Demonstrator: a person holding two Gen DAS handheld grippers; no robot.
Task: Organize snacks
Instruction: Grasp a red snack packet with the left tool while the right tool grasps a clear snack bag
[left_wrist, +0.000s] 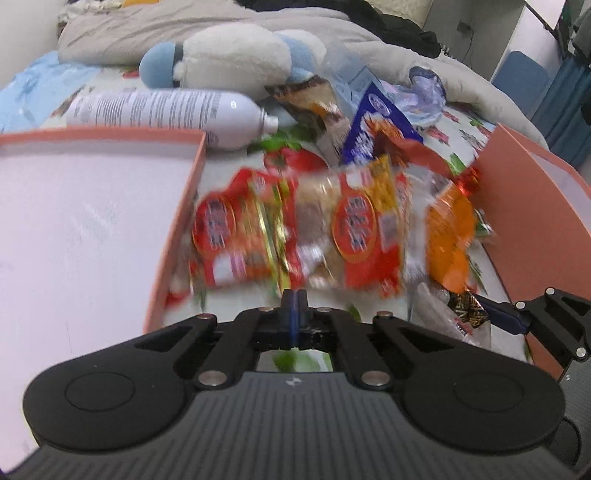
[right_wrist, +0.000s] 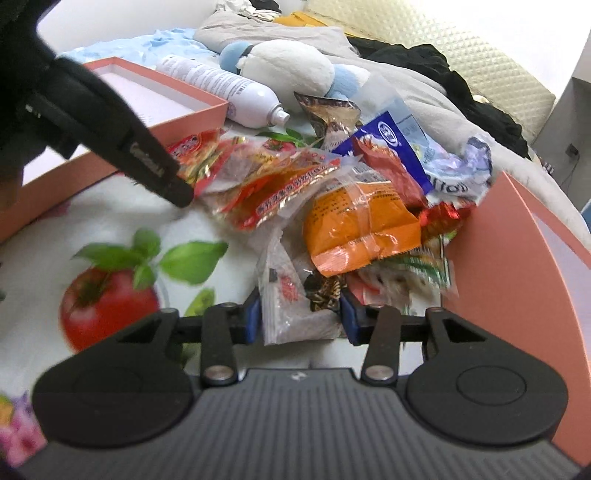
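A heap of snack packets lies on a fruit-print sheet between two salmon boxes. My left gripper (left_wrist: 293, 297) is shut, its tips pinching the near edge of a joined pair of red snack packets (left_wrist: 280, 229), blurred here. In the right wrist view its black finger (right_wrist: 162, 177) meets those red packets (right_wrist: 192, 147) beside the left box (right_wrist: 192, 114). My right gripper (right_wrist: 301, 321) has its blue pads pressed on a clear white packet (right_wrist: 288, 310), with a dark gold packet (right_wrist: 325, 295) just behind. An orange packet (right_wrist: 358, 225) and a blue one (right_wrist: 391, 140) lie further back.
The left box (left_wrist: 173, 229) is white inside; the other salmon box (left_wrist: 517, 206) stands at the right edge. A white spray bottle (left_wrist: 162, 110), a white and blue plush toy (left_wrist: 236, 51), a grey blanket (left_wrist: 388, 40) and dark clothing (right_wrist: 461, 88) lie behind the heap.
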